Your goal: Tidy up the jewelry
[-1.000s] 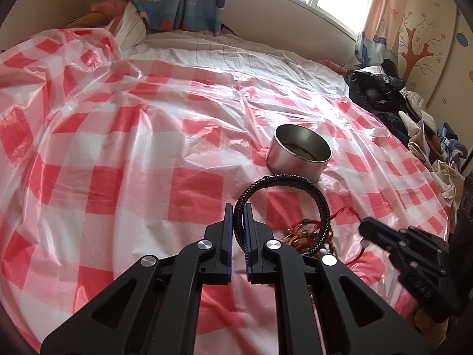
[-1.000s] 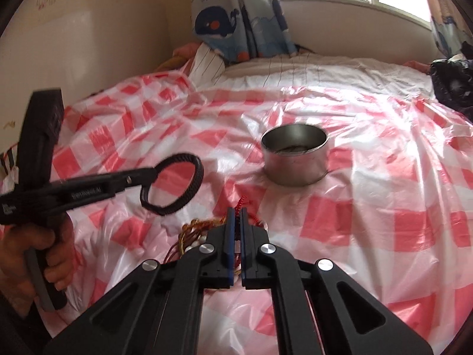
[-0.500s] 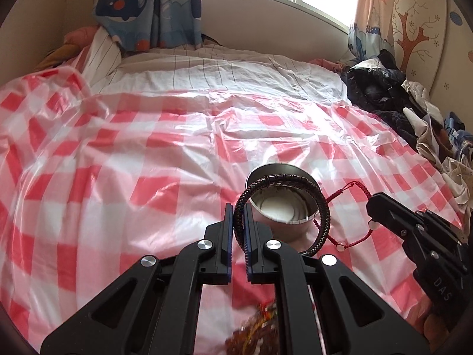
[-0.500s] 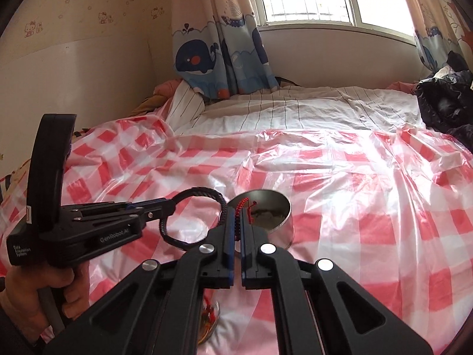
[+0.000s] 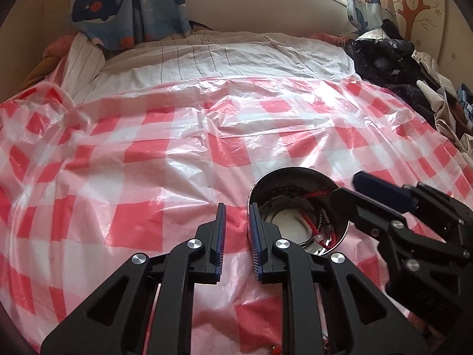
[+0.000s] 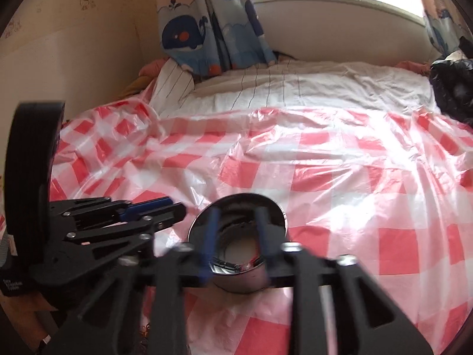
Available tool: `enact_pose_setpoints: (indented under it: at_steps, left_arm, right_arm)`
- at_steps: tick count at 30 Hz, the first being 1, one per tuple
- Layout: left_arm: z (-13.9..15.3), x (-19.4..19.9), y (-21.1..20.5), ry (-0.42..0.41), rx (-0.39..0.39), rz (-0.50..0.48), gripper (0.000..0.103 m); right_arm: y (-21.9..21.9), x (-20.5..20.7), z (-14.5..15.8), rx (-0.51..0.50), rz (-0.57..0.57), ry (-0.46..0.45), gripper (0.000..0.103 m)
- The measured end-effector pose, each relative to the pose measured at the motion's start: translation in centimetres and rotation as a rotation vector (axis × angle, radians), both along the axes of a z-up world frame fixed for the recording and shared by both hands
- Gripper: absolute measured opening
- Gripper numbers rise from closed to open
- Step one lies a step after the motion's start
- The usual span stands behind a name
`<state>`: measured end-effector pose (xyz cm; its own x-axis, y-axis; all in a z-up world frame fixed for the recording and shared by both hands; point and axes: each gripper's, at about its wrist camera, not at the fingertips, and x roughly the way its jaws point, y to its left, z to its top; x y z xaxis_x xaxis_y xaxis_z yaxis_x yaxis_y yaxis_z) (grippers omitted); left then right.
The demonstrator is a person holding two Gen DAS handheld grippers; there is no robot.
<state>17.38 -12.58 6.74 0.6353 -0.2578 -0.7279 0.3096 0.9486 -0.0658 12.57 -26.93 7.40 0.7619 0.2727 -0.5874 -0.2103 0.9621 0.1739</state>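
Left tool point(image 5: 238, 216) opening, empty | right tool point(image 6: 238, 222) opening, empty | tin point(image 5: 298, 210): black bracelet point(image 5: 283, 190), red cord bracelet point(image 5: 313, 230)

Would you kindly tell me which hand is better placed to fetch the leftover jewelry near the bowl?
Probably left: the left gripper, fingers opening and empty, sits beside the bowl, with leftover jewelry just beneath it; the right gripper, also opening, hangs over the bowl.

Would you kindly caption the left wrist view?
Left gripper opening beside a tin holding bracelets.
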Motion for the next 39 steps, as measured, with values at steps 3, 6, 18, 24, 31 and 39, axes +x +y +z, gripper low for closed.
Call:
enact_pose_setpoints:
  at_steps: [3, 6, 18, 24, 31, 39]
  left_arm:
    - [0.9, -1.3, 1.5, -0.007, 0.002, 0.010, 0.016]
    - [1.7, -3.0, 2.6, -0.014, 0.007, 0.007, 0.017]
    - [-1.9, -10.5, 3.4, 0.098, -0.012, -0.143, 0.023]
    - [-2.2, -10.9, 2.4, 0.107, 0.052, -0.196, 0.023]
    - [-0.9, -12.4, 3.0, 0.094, 0.120, -0.357, 0.042]
    - [-2.6, -12.5, 2.0, 0.125, 0.177, -0.387, 0.048]
  right_arm:
    - [0.0, -1.9, 1.3, -0.018, 0.006, -0.022, 0.041]
    - [-0.2, -4.2, 1.6, -0.037, 0.014, -0.014, 0.041]
    - [0.2, -10.7, -2.3, -0.019, 0.054, 0.106, 0.041]
    - [0.6, -9.9, -3.7, 0.040, 0.088, 0.154, 0.041]
    - [2.1, -8.6, -4.3, 0.052, 0.120, 0.171, 0.041]
    - [2.7, -7.9, -5.2, 0.055, 0.125, 0.194, 0.041]
